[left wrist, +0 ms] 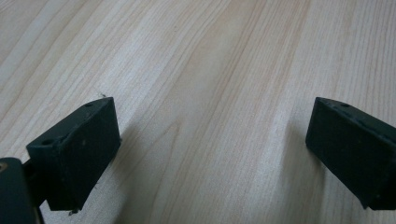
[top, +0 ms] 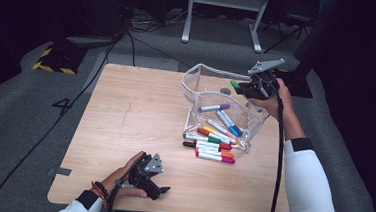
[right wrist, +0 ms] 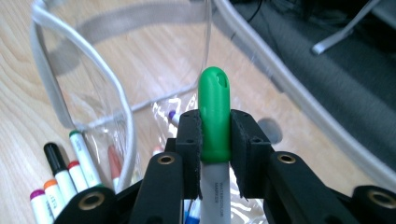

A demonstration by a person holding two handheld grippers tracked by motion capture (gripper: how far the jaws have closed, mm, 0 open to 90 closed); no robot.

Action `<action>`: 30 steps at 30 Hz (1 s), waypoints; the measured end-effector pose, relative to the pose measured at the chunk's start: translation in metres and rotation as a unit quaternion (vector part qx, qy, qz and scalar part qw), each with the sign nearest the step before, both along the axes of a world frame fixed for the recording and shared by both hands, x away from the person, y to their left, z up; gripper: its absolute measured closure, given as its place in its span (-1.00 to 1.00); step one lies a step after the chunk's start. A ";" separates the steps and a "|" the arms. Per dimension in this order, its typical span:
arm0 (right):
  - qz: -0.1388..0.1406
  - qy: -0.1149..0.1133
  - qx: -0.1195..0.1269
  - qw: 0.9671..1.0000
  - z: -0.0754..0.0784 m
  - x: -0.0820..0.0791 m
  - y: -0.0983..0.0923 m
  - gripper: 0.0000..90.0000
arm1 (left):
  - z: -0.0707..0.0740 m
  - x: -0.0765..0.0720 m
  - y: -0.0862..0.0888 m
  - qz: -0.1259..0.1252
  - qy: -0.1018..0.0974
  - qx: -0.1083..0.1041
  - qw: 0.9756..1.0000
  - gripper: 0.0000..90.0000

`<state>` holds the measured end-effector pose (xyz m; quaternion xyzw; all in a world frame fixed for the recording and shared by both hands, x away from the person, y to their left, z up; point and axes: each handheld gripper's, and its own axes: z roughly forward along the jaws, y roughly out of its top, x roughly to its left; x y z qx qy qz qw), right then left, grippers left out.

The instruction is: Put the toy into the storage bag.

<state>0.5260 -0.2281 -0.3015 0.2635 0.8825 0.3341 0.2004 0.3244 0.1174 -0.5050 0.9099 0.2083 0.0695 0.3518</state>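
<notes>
Right gripper (top: 247, 87) is clamping a green-capped marker (right wrist: 214, 116) in its jaws, hovering over the clear pouch (top: 212, 87). Next up, I'd guess: line it over the opening and let go. Left gripper (top: 156, 186) is idling on the surface (top: 135, 112), jaws wide and empty.

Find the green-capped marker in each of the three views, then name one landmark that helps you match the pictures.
High view: the green-capped marker sits right of centre, held by the right gripper above the clear pouch.
Left gripper view: not in this picture; bare wooden table between open fingers.
Right gripper view: centre, cap upright, clamped between the fingers.
Shared landmark: the clear pouch and the loose markers beside it.
</notes>
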 end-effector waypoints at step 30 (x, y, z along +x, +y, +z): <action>0.024 0.045 -0.041 0.998 -0.012 -0.014 0.011 0.25 | 0.000 -0.001 0.001 0.002 -0.001 0.000 1.000 -0.93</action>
